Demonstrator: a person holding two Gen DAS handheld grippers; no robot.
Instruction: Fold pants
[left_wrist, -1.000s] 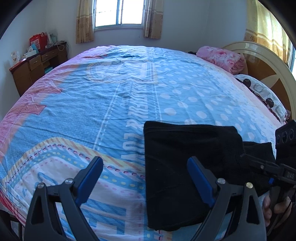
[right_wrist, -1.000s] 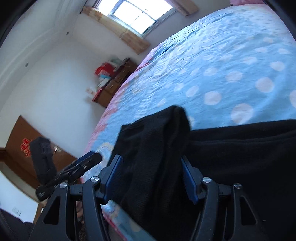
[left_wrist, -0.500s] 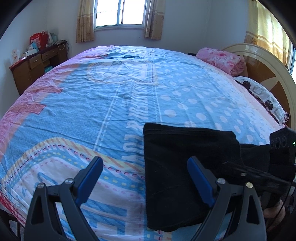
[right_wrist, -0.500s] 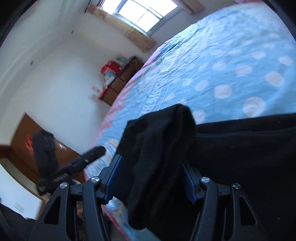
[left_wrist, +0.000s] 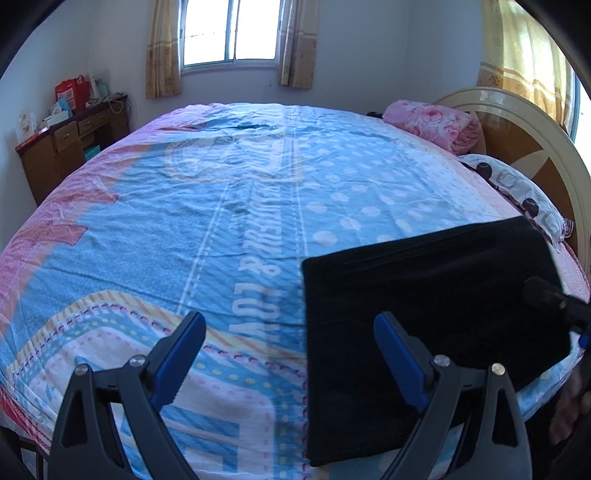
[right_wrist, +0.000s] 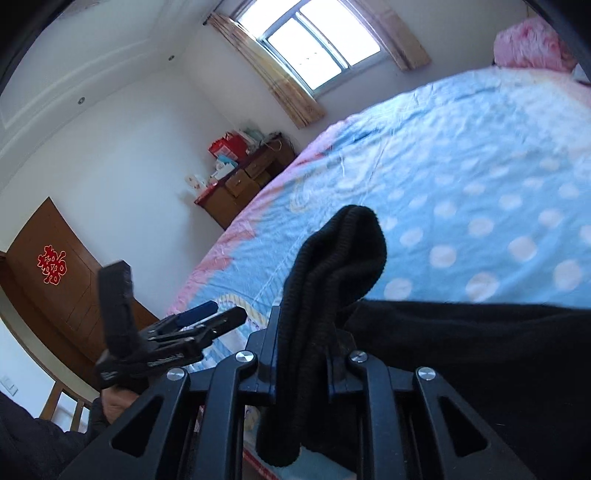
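Black pants (left_wrist: 424, 314) lie folded on the blue and pink bedspread (left_wrist: 221, 206), near its front right edge. My left gripper (left_wrist: 290, 325) hovers open over the spread, its right finger above the pants' left part, nothing between the jaws. In the right wrist view, my right gripper (right_wrist: 306, 336) is closing its jaws on a bunched fold of the pants (right_wrist: 343, 254), which sticks up between the pads. The rest of the pants (right_wrist: 480, 354) stretches off to the right. The left gripper (right_wrist: 218, 314) shows at the left there, still open.
A rolled pink blanket (left_wrist: 436, 123), a spotted pillow (left_wrist: 517, 192) and the headboard (left_wrist: 535, 140) are at the bed's right end. A wooden desk (left_wrist: 70, 136) with boxes stands by the left wall. A hand (right_wrist: 114, 402) holds the left gripper.
The right gripper's jaws have narrowed onto the bunched fabric and risen, lifting the pants' right edge off the bed. The left gripper has stayed put and open.
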